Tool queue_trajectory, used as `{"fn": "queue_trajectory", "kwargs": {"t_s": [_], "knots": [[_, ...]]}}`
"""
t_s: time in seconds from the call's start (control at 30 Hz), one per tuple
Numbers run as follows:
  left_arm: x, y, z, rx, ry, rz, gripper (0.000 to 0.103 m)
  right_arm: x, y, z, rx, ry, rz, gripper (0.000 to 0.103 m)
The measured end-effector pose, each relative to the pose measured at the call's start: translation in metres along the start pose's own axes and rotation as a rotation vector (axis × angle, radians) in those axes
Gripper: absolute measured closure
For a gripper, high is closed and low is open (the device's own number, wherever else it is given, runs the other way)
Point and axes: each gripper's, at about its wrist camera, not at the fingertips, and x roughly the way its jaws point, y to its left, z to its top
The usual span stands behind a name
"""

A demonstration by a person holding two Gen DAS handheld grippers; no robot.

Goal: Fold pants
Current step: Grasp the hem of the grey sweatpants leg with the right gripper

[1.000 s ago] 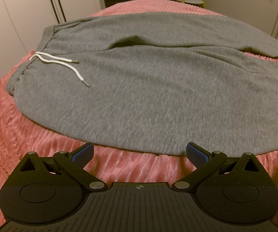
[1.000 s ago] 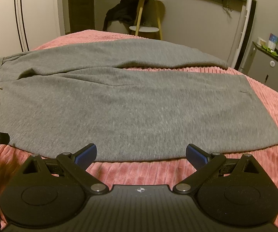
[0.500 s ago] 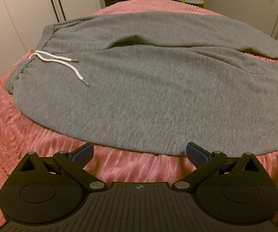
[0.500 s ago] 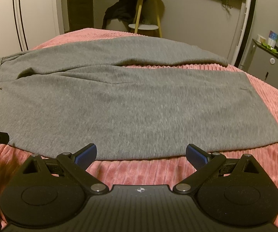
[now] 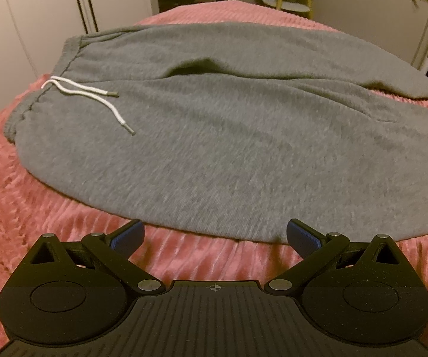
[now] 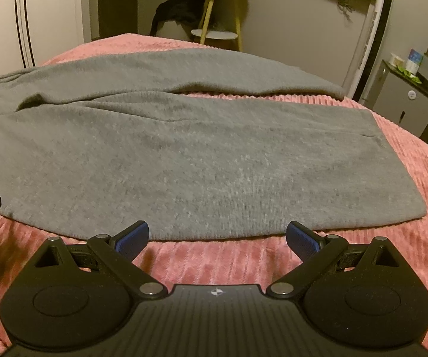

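Grey sweatpants (image 5: pixel 228 136) lie flat on a pink ribbed bedspread (image 5: pixel 50 214), waistband to the left with a white drawstring (image 5: pixel 95 98), legs running right. In the right wrist view the pants (image 6: pixel 199 154) show both legs, the near leg's cuff (image 6: pixel 401 178) at right. My left gripper (image 5: pixel 215 235) is open and empty, just short of the pants' near edge by the hip. My right gripper (image 6: pixel 216 236) is open and empty, just short of the near leg's edge.
White wardrobe doors (image 5: pixel 35 23) stand left of the bed. Beyond the bed are a small yellow-legged side table (image 6: pixel 219 23) with dark clothes beside it, a white standing unit (image 6: pixel 368 44) and a grey cabinet (image 6: pixel 407 104) at right.
Both grippers have crept a little forward and lower toward the pants' near edge. The pants have not moved and both grippers stay open.
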Motion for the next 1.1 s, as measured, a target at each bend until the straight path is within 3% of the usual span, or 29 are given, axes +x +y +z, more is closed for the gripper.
{"fn": "queue_trajectory", "kwargs": {"t_s": [0.27,0.4,0.47,0.67,0.73,0.8,0.9,0.93,1.0,1.1], "knots": [[-0.003,0.008,0.004,-0.035,0.004,-0.034,0.0,0.004,-0.004,0.009,0.027,0.017,0.011,0.004],[-0.004,0.027,0.021,-0.156,-0.011,-0.038,0.0,0.015,-0.016,0.029,0.064,-0.084,-0.037,0.004],[-0.001,0.036,0.035,-0.206,-0.043,0.001,0.0,0.03,-0.022,0.04,0.062,-0.093,-0.058,0.004],[0.024,0.056,0.085,-0.307,-0.106,0.098,0.0,0.093,-0.047,0.043,0.173,0.118,-0.028,0.004],[0.038,0.066,0.1,-0.332,-0.139,0.133,0.0,0.096,-0.057,0.04,0.218,0.123,0.008,0.004],[0.052,0.076,0.11,-0.355,-0.159,0.161,0.0,0.099,-0.057,0.044,0.195,0.173,0.019,0.004],[0.076,0.093,0.119,-0.381,-0.187,0.218,0.0,0.106,-0.055,0.07,0.138,0.319,0.052,0.005],[0.085,0.099,0.12,-0.389,-0.205,0.248,0.0,0.103,-0.055,0.085,0.136,0.316,0.095,0.006],[0.098,0.105,0.115,-0.405,-0.223,0.302,0.0,0.094,-0.057,0.123,0.15,0.191,0.163,0.006],[0.114,0.112,0.113,-0.396,-0.219,0.335,0.0,0.112,-0.056,0.193,0.237,0.047,0.161,0.005]]}}
